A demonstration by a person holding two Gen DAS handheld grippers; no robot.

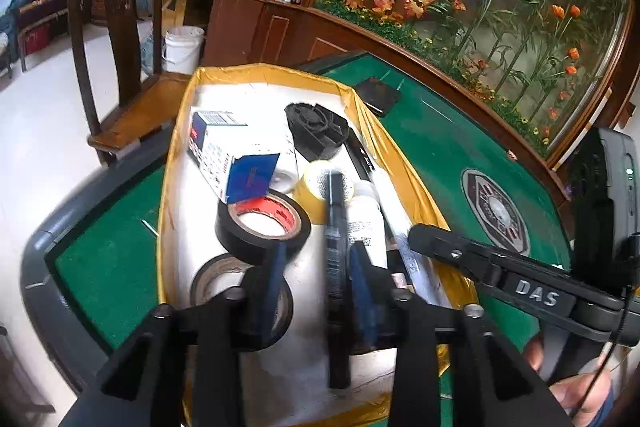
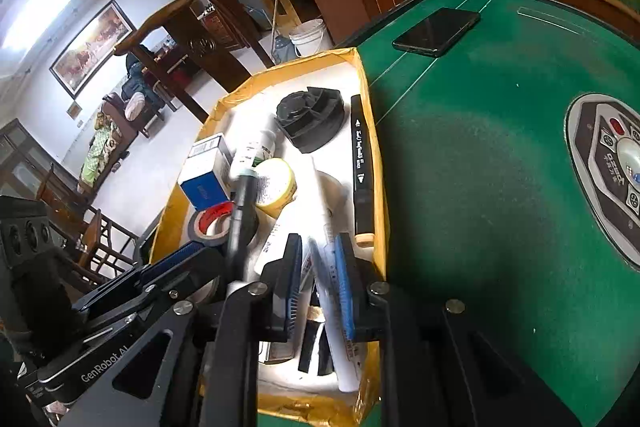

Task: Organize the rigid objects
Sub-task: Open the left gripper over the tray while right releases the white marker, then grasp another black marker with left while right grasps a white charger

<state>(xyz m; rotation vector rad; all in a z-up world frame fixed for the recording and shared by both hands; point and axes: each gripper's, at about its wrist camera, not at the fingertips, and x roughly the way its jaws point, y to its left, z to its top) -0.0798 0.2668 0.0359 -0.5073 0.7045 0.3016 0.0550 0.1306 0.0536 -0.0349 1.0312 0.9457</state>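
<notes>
Black and blurred, a marker pen [image 1: 335, 267] stands between the spread left tongs [image 1: 320, 283], no pad visibly pressing it, over the yellow-lined tray [image 1: 176, 155] on the green desk [image 2: 480, 167]; right tongs [image 2: 320, 283] pinch a white tube [image 2: 340, 327], its label unreadable.

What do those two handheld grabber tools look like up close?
Both are black, angular frames with triangular cut-outs and silver screws. The left gripper has two fingers faced with dark blue ribbed pads. The right gripper has brighter blue ribbed pads. In the left wrist view its body reads "DAS", with a thin black cable beside it; the left one's arm is marked "GenRobot.AI".
</notes>
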